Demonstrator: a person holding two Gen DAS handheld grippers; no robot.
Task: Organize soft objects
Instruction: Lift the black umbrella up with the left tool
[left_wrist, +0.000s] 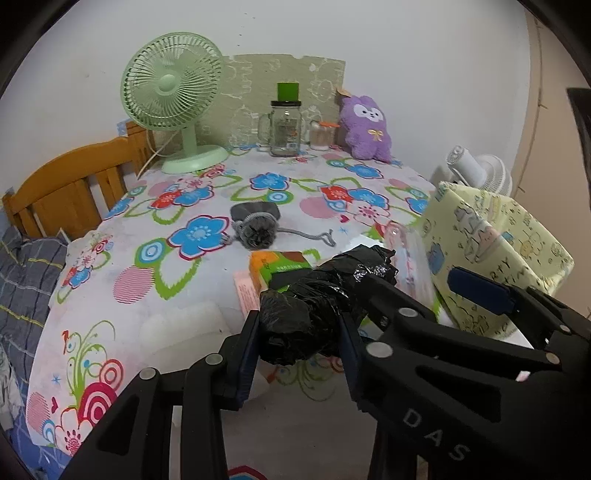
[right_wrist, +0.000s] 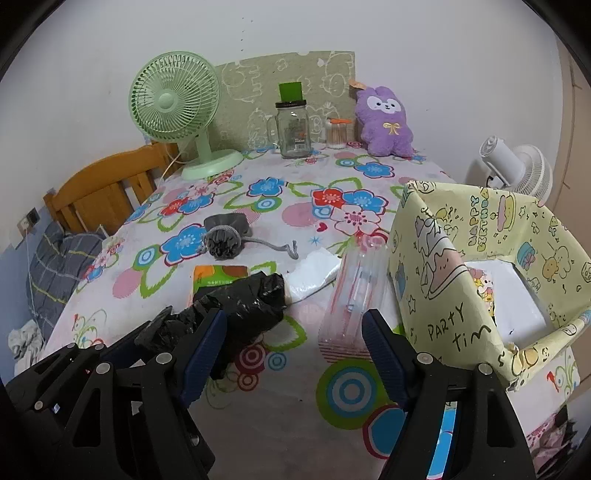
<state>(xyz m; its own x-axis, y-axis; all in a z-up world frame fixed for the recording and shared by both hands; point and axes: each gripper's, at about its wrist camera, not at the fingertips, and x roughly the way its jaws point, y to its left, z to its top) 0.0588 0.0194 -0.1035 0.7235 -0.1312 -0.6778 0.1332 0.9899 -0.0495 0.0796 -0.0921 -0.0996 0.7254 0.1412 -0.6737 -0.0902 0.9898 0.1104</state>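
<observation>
My left gripper (left_wrist: 299, 328) is shut on a roll of black plastic bags (left_wrist: 306, 314) and holds it above the floral table. The roll also shows in the right wrist view (right_wrist: 240, 306). My right gripper (right_wrist: 295, 339) is open and empty, with the roll by its left finger and a clear plastic pack (right_wrist: 354, 295) ahead. A grey drawstring pouch (left_wrist: 255, 225) lies mid-table. An orange-green tissue pack (left_wrist: 280, 266) lies under the roll. A purple plush toy (right_wrist: 384, 122) stands at the back. A yellow party-print box (right_wrist: 480, 273) stands at the right, open.
A green desk fan (left_wrist: 173, 99), a glass jar with a green lid (left_wrist: 284, 125) and a small cotton-swab jar (left_wrist: 321, 134) stand along the back wall. A white fan (right_wrist: 517, 166) is behind the box. A wooden bed headboard (left_wrist: 70, 184) is at the left.
</observation>
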